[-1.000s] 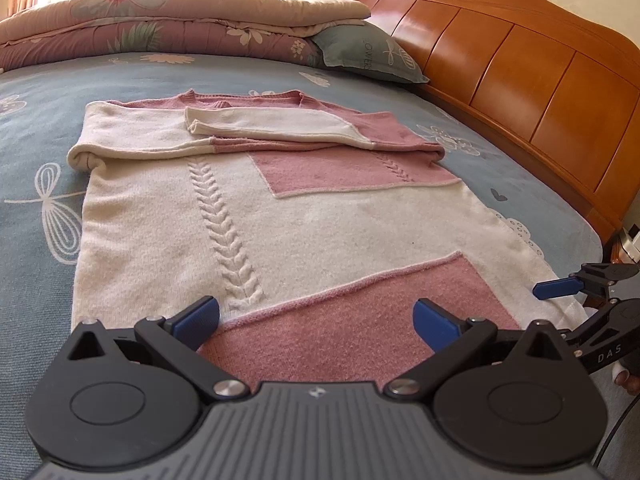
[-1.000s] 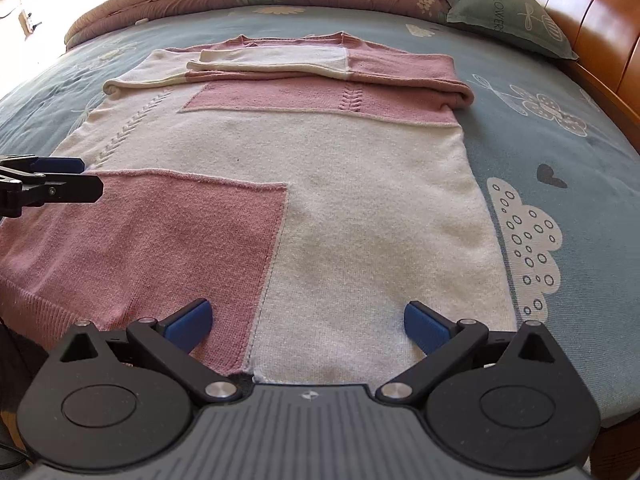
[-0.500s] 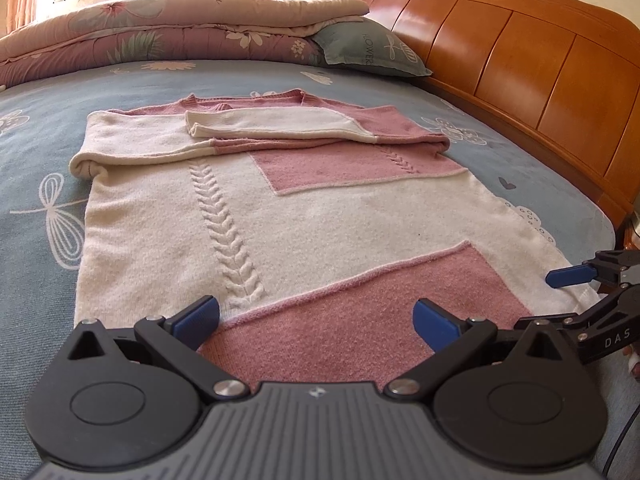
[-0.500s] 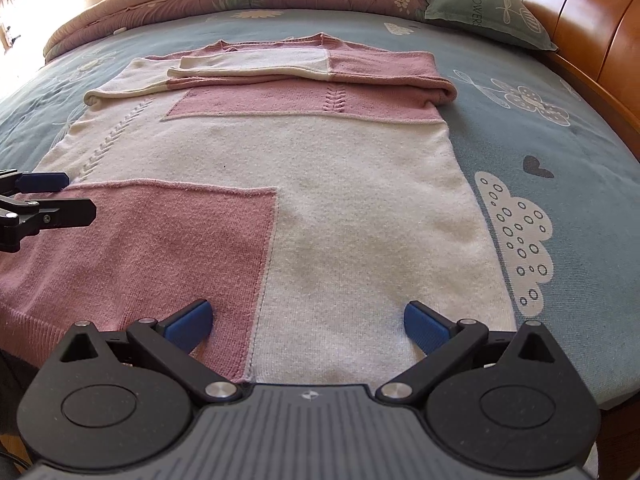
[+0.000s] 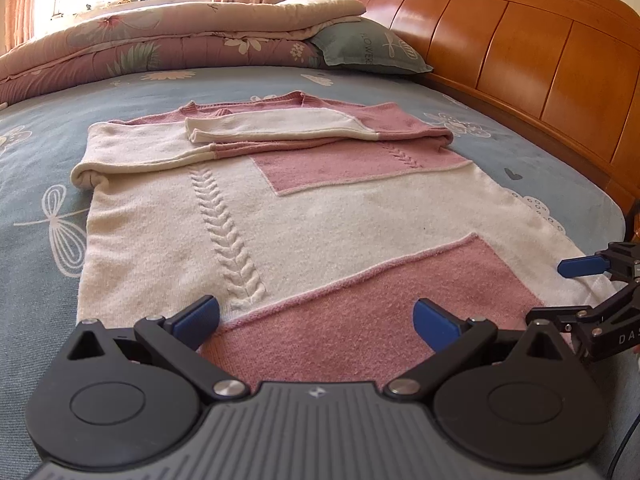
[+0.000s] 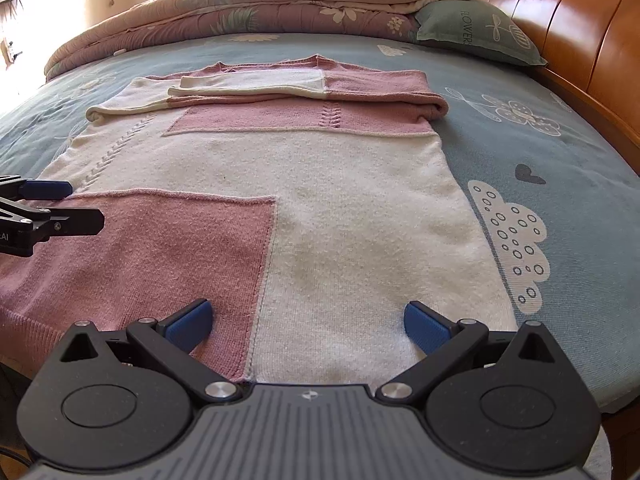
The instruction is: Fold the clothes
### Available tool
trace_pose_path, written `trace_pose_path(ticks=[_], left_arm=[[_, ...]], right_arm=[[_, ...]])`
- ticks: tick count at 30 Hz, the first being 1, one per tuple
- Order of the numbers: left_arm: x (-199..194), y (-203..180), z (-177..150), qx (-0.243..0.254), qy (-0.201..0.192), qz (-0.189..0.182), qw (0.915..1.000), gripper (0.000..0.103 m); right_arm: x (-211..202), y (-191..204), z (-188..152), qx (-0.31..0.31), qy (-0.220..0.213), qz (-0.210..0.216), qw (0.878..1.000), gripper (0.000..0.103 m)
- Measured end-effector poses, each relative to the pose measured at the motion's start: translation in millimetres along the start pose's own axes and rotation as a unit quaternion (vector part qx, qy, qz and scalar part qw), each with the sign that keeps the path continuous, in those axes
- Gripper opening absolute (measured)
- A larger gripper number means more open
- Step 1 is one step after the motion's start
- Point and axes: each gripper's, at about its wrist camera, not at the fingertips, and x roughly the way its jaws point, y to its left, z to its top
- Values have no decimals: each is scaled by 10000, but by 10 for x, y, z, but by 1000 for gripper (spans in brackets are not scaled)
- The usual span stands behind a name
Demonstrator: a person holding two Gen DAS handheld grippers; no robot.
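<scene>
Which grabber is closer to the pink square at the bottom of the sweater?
Left. The left gripper sits right over the pink square, while the right gripper is mostly over the white part beside it, straddling the seam.

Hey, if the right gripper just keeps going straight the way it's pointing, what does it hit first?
Probably the sweater: the right gripper, jaws open, hangs over its near hem. Height above the knit is unclear.

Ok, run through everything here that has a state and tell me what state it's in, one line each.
sweater: flat on the bed, sleeves folded across the chest, hem not yet folded
left gripper: open, at the hem's pink corner
right gripper: open, at the hem's cream side
quilt: folded, at the far edge
pillow: lying by the headboard
</scene>
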Motion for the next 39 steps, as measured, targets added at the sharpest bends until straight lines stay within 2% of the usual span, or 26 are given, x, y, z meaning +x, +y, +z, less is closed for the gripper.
trace_pose_path(ticks=[6, 9, 15, 19, 23, 25, 27, 30, 33, 34, 36, 39], left_arm=[[31, -60, 32, 71, 153, 204, 9996, 102], [65, -175, 41, 308, 318, 507, 9977, 102], [121, -223, 176, 201, 802, 738, 9938, 103], [3, -287, 223, 179, 1052, 939, 9898, 102], [-171, -357, 110, -71, 1039, 864, 9908, 102], [-199, -350, -5, -280, 1152, 987, 9880, 102], [-291, -333, -137, -403, 1054, 1225, 9860, 102], [-445, -279, -195, -712, 1083, 1276, 9833, 102], [-557, -267, -141, -925, 1006, 1132, 9841, 102], [-578, -264, -105, -1060, 927, 983, 9851, 102], [-573, -250, -23, -1428, 764, 525, 9854, 102], [-432, -210, 50, -2035, 707, -258, 9762, 102]], right_arm=[[-14, -7, -49, -15, -179, 31, 9998, 103], [-24, -16, -91, -33, -327, 67, 9994, 103], [-51, -60, -245, -143, -858, 228, 9960, 103], [-71, -109, -331, -204, -1154, 391, 9923, 103], [-70, -132, -330, -216, -1202, 472, 9914, 103], [-74, -131, -335, -227, -1207, 491, 9912, 103], [-77, -142, -335, -214, -1209, 525, 9910, 103], [-86, -163, -343, -165, -1223, 591, 9906, 103], [-88, -173, -339, -128, -1224, 616, 9905, 103], [-88, -170, -338, -120, -1224, 612, 9905, 103], [-86, -165, -333, -110, -1218, 602, 9907, 103], [-83, -156, -328, -110, -1206, 582, 9909, 103]])
